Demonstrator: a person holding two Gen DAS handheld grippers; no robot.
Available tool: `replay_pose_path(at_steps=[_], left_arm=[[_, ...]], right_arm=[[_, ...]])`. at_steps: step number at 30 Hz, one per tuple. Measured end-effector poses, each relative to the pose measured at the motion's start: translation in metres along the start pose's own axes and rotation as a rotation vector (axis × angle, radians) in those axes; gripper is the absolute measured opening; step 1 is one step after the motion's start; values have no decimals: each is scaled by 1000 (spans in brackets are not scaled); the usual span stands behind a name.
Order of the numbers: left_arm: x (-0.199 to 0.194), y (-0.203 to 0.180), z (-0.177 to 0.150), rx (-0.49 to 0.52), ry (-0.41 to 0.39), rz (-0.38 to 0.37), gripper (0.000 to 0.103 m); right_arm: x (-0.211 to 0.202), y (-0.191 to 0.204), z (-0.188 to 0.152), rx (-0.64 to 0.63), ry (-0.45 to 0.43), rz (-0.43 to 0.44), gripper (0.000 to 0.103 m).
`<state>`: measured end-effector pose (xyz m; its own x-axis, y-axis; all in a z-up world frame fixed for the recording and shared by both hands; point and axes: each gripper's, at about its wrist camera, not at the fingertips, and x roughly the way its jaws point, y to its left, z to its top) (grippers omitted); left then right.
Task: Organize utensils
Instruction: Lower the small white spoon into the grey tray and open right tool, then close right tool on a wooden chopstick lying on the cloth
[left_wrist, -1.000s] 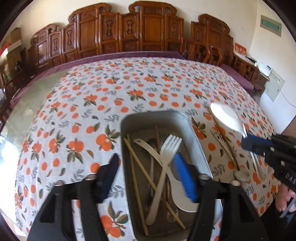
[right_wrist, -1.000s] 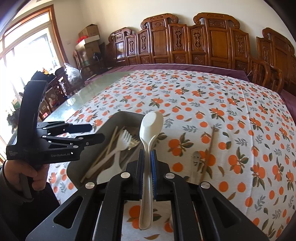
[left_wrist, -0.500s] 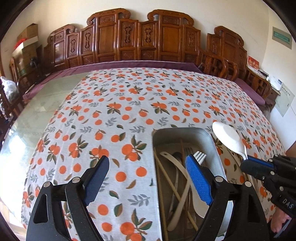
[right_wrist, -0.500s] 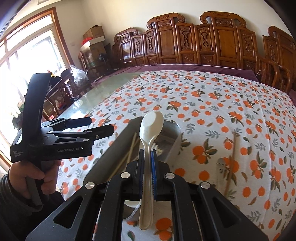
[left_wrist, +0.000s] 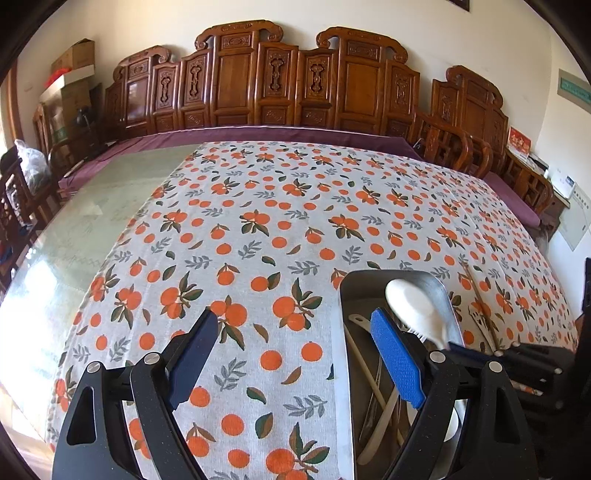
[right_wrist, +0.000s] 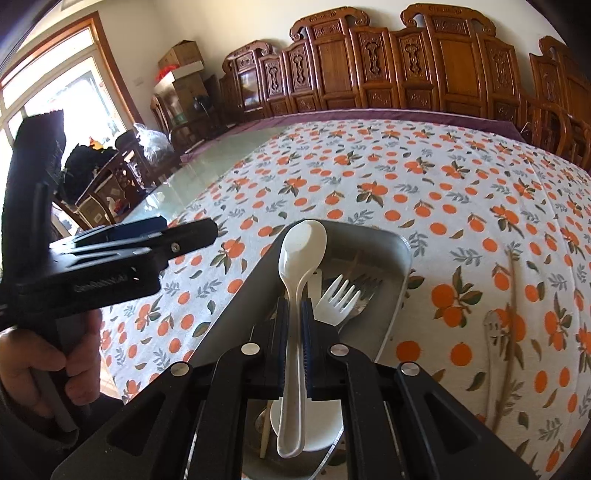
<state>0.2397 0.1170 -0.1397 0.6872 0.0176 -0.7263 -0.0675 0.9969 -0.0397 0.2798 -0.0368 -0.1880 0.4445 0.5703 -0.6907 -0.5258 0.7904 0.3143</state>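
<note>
My right gripper (right_wrist: 294, 332) is shut on the handle of a white plastic spoon (right_wrist: 301, 254), which hangs over the metal tray (right_wrist: 400, 258). Inside the tray lie a white fork (right_wrist: 338, 295), chopsticks and other utensils. In the left wrist view the same spoon (left_wrist: 413, 306) hovers above the tray (left_wrist: 345, 332) at the lower right. My left gripper (left_wrist: 295, 354) stands open over the tablecloth to the left of the tray, with nothing between its fingers. It shows as a black tool (right_wrist: 122, 254) in a hand at the left of the right wrist view.
An orange-patterned tablecloth (left_wrist: 277, 221) covers the table. A metal spoon (right_wrist: 495, 332) and wooden chopsticks (right_wrist: 511, 302) lie on the cloth to the right of the tray. Carved wooden chairs (left_wrist: 295, 85) line the far side. Bare glass tabletop (left_wrist: 92, 221) shows at the left.
The right gripper has carried the white spoon leftwards from beside the tray to over it. The left gripper has drawn off to the left, away from the tray, and opened wider.
</note>
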Motion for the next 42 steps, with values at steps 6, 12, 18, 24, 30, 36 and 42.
replay_pose_path(at_steps=[6, 12, 18, 24, 30, 36, 42], left_arm=[[0, 0, 0, 0, 2, -1, 81], [0, 0, 0, 3, 3, -3, 81], [-1, -7, -2, 17, 4, -17, 81], [-1, -22, -4, 44, 6, -49, 81], [-2, -38, -6, 65, 10, -82, 81], [-4, -58, -10, 96, 11, -114, 81], [-2, -82, -17, 127, 26, -138, 81]], right_arm=[[15, -1, -4, 31, 31, 14, 9], [19, -3, -8, 29, 38, 22, 12], [-6, -14, -11, 4, -1, 2, 12], [-50, -44, -10, -27, -51, -72, 12], [-73, -84, -12, -48, -35, -190, 12], [-69, -116, -29, -66, 40, -279, 12], [-48, -132, -45, -28, 79, -295, 12]])
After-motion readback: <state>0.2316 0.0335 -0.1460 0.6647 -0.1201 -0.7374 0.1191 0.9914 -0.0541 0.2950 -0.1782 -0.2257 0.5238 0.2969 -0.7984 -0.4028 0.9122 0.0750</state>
